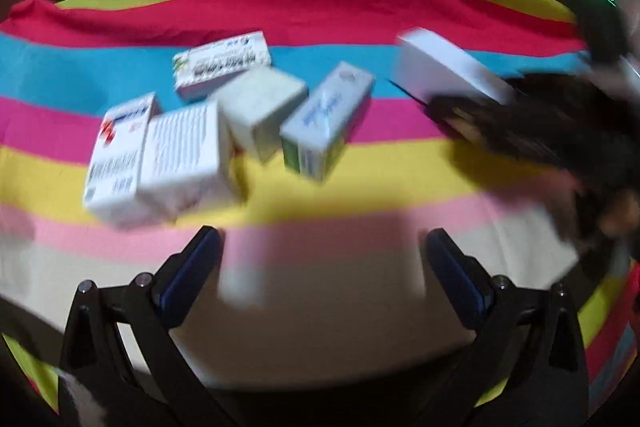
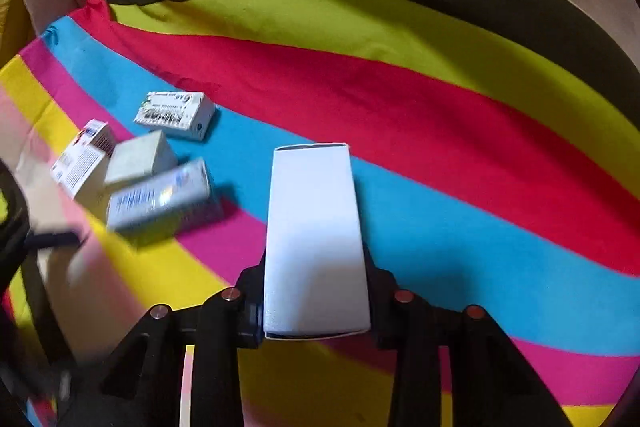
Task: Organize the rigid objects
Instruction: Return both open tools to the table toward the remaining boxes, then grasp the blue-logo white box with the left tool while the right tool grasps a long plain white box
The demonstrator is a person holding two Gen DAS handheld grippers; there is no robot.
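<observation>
Boxes: five small cartons are lying clustered on the striped cloth [image 2: 400,99], ahead and to the left of the right gripper [image 2: 316,291], and ahead of the left gripper [image 1: 322,259].
White box [image 2: 316,239]: it is sitting between the right gripper's fingers, its long side running straight ahead, held above the blue and magenta stripes.
Right gripper: it is clamping the white box from both sides; in the left wrist view it is showing as a dark blur [image 1: 540,131] at the right with the same box [image 1: 448,67] sticking out of it.
Left gripper: its fingers are standing wide apart with nothing between them, hovering over the pale and pink stripes.
Printed flat box [image 1: 222,65]: it is lying farthest ahead of the left gripper, on the blue stripe, slightly apart from the rest.
Grey-green box [image 1: 262,111]: it is sitting in the middle of the cluster, tilted.
Blue-lettered box [image 1: 326,121]: it is lying just right of the grey-green box, angled.
Red-marked box [image 1: 118,147] and lined white box [image 1: 184,155]: they are sitting side by side, touching, ahead-left of the left gripper.
Sharpness: the left wrist view is blurring, so the print is unreadable.
</observation>
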